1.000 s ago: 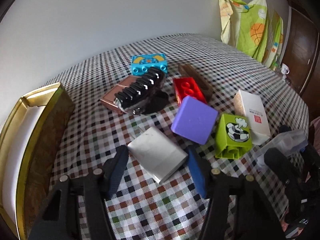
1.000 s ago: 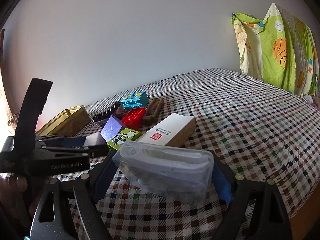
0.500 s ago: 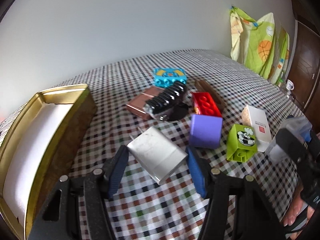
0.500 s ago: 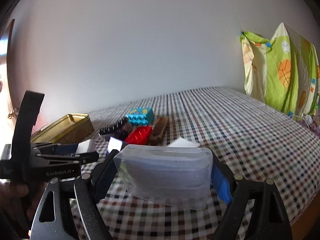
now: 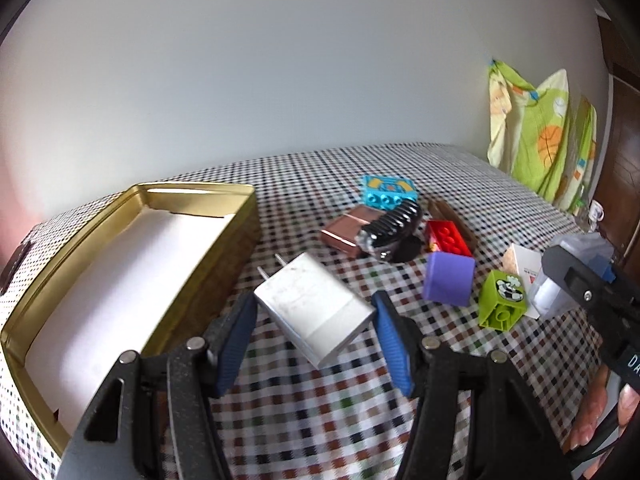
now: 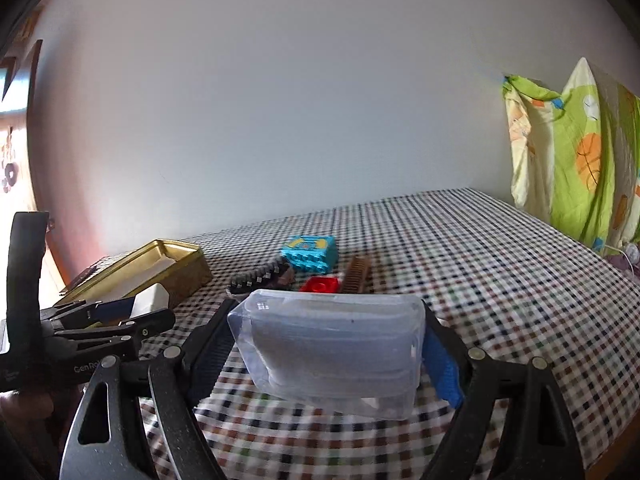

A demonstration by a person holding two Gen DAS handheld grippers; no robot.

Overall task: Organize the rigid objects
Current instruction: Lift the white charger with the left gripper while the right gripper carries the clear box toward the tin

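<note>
My left gripper (image 5: 314, 326) is shut on a white wall charger (image 5: 314, 306), held above the checkered tablecloth just right of the open gold tin (image 5: 132, 264). My right gripper (image 6: 328, 350) is shut on a clear plastic box (image 6: 332, 350), held above the cloth. It shows in the left wrist view (image 5: 576, 280) at the far right. The left gripper with the charger (image 6: 150, 298) shows in the right wrist view beside the tin (image 6: 160, 264).
On the cloth lie a teal brick (image 5: 386, 192), a pink box (image 5: 350, 228), a black comb (image 5: 394, 228), a red brick (image 5: 446, 238), a purple block (image 5: 450, 280), a green brick (image 5: 502, 300), a white carton (image 5: 524, 262) and a brown comb (image 6: 356, 276).
My left gripper has lifted the charger and carried it left toward the tin. My right gripper has raised the clear box off the cloth.
</note>
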